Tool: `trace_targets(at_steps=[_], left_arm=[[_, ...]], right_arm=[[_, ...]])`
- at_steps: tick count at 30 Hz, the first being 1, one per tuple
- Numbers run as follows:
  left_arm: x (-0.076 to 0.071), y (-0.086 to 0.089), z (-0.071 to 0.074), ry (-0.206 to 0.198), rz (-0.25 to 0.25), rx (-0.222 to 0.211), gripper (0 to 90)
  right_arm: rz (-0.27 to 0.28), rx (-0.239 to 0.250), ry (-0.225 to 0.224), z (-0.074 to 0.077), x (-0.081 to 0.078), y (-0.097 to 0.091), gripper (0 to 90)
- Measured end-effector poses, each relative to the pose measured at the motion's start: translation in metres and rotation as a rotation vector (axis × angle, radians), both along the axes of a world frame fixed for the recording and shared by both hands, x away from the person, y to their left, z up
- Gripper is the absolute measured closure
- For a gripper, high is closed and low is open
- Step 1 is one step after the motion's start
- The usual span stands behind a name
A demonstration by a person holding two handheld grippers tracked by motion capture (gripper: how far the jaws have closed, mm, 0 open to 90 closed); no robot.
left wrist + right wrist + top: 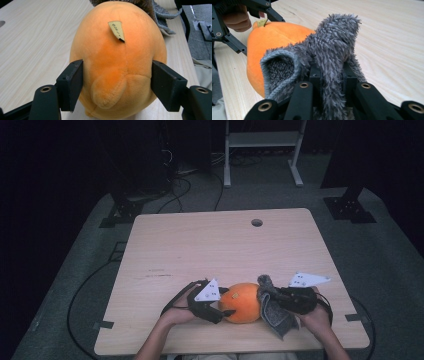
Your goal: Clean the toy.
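Two grippers meet at the near edge of the wooden table (200, 240), with an orange plush toy (241, 302) lying between them. The left gripper (226, 312) comes at the toy from the left, and in its own view the two black jaws stand partly open on both sides of the toy's round end; the pads (71, 82) sit right at the fur, but I cannot tell if they squeeze it. The toy's long side runs left to right, so each gripper has one end. The right gripper (274, 296) has its jaws shut tight on a fuzzy grey sock (329, 50), which hangs against the toy's right end. Its open mouth faces the toy, so that hand looks closest to pulling it on. No boxes or bowls are on the table.
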State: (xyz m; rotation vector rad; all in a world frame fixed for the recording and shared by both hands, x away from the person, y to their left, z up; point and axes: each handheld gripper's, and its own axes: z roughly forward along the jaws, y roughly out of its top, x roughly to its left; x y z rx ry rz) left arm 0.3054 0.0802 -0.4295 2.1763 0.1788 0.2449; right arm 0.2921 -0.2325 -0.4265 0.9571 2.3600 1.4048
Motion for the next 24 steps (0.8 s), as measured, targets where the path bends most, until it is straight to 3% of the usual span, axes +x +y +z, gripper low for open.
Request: trace_targets(at_steps=[2, 4, 6, 8, 11, 12, 18, 20, 24], left_arm=[[0.001, 0.0, -0.001, 0.01, 0.002, -0.006, 29.0], [0.001, 0.001, -0.002, 0.015, -0.003, -0.008, 28.9], [0.002, 0.001, -0.003, 0.017, -0.003, -0.005, 28.0], [0.001, 0.0, -0.003, 0.015, 0.001, -0.001, 26.6], [0.002, 0.001, -0.003, 0.017, 0.0, -0.002, 26.5], [0.003, 0.002, -0.003, 0.02, -0.003, 0.003, 26.5], [0.006, 0.007, -0.004, 0.043, 0.005, -0.007, 26.4], [0.006, 0.009, -0.005, 0.043, 0.002, -0.007, 26.4], [0.007, 0.011, -0.006, 0.046, 0.003, 0.002, 24.7]], right_arm=[[0.0, 0.018, 0.031, -0.003, 0.004, -0.003, 74.8], [-0.022, -0.015, 0.048, -0.007, 0.006, -0.005, 74.8], [-0.02, -0.005, 0.074, -0.01, 0.006, -0.007, 74.8], [-0.022, -0.001, 0.053, -0.005, 0.003, -0.006, 74.9], [0.015, 0.054, -0.004, 0.007, -0.003, -0.002, 74.9], [0.027, 0.052, -0.01, 0.008, -0.004, 0.001, 74.9], [-0.01, 0.034, 0.065, -0.01, 0.007, -0.001, 74.7], [-0.036, -0.017, 0.058, -0.011, 0.008, -0.003, 74.7], [-0.006, 0.021, 0.011, 0.001, -0.001, -0.002, 74.7]])
